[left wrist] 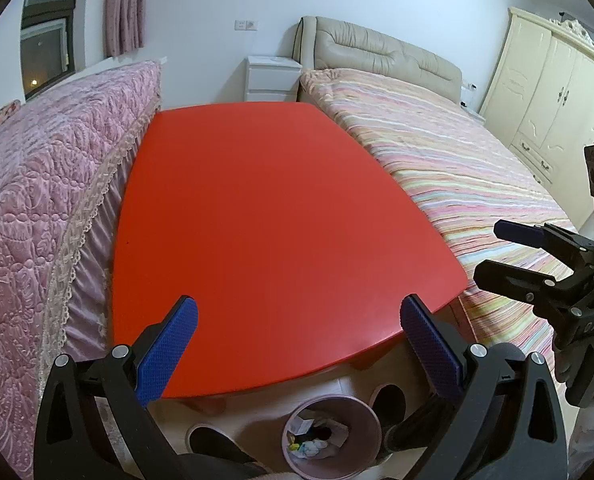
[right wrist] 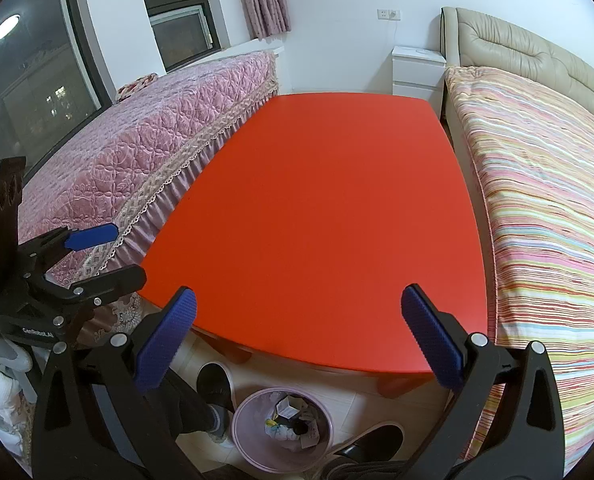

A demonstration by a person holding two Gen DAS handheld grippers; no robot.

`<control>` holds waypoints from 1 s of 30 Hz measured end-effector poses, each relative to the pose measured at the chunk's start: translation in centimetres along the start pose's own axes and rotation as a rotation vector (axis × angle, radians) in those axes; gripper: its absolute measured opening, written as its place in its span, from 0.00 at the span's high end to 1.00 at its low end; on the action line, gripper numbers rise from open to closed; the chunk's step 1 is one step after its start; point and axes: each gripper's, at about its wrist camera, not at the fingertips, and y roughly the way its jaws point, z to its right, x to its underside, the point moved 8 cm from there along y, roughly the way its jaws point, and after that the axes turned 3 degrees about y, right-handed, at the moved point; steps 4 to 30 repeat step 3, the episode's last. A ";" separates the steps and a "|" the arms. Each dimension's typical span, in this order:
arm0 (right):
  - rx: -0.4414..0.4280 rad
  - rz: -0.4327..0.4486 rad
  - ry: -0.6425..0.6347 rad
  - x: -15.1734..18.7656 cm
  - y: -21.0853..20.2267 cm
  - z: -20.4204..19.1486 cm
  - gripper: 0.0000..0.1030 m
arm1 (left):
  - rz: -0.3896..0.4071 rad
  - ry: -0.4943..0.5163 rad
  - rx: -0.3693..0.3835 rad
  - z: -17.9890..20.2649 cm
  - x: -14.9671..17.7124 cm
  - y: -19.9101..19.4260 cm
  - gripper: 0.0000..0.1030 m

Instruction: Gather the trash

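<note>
A pink waste bin stands on the floor below the near edge of the red table. Crumpled paper and wrappers lie inside it. My left gripper hangs open above the table's near edge and the bin, nothing between its blue pads. My right gripper is open too, over the same edge, holding nothing. Each gripper shows in the other's view: the right gripper at the right side, the left gripper at the left side.
A pink quilted bed flanks the table's left side and a striped bed its right. A white nightstand stands behind. A person's slippered feet stand either side of the bin.
</note>
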 end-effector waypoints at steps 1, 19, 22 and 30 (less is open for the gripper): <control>0.000 0.000 0.000 0.0 0.0 0.0 0.03 | -0.002 0.001 -0.002 0.0 0.0 0.1 0.06; 0.001 0.000 0.001 0.0 0.0 0.0 0.03 | -0.008 0.004 0.003 0.1 0.1 0.2 0.06; 0.001 0.000 0.001 0.0 0.0 0.0 0.03 | -0.008 0.004 0.003 0.1 0.1 0.2 0.06; 0.001 0.000 0.001 0.0 0.0 0.0 0.03 | -0.008 0.004 0.003 0.1 0.1 0.2 0.06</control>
